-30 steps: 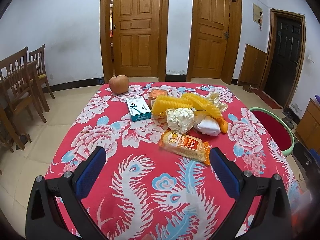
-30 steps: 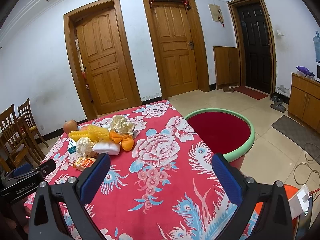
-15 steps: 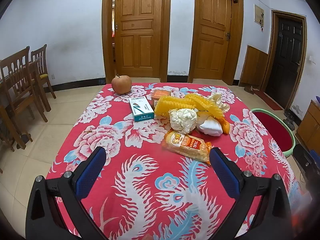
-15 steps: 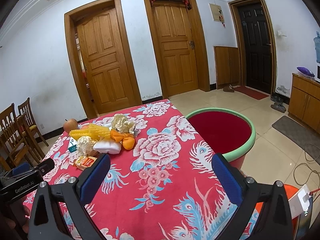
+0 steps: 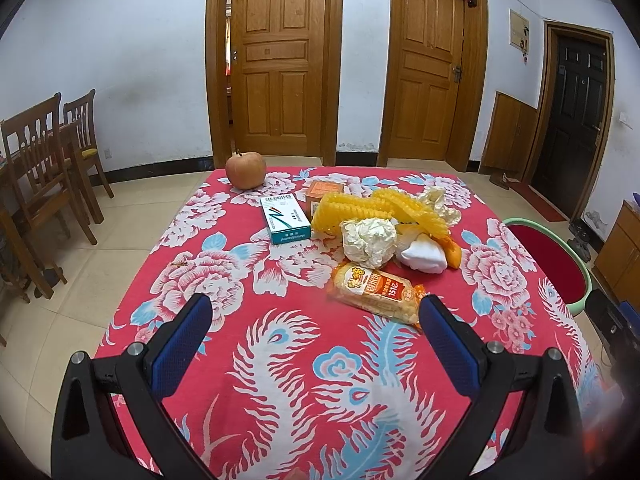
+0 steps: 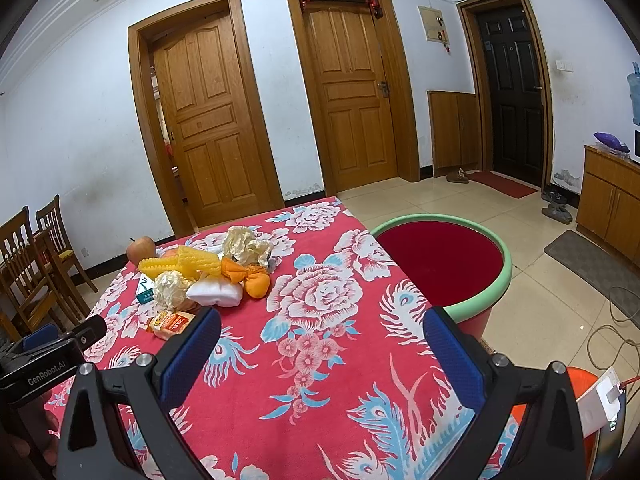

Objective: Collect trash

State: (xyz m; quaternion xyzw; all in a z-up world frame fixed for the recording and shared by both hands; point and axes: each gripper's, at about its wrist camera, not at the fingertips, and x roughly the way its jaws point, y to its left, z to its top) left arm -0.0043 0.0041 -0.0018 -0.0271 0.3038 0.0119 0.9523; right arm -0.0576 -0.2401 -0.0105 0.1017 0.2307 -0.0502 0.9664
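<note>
Bare tablecloth (image 5: 280, 360) before both wide-open tools, trash pile (image 5: 380, 232) beyond, apple (image 5: 245, 170) behind

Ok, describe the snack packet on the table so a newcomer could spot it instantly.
On the red floral tablecloth, find the heap of trash near the middle. The snack packet lies flat at the heap's near edge, just in front of the crumpled white paper ball. Alone there, it is a clear wrapper with an orange-red printed label and pale biscuits inside.
</note>
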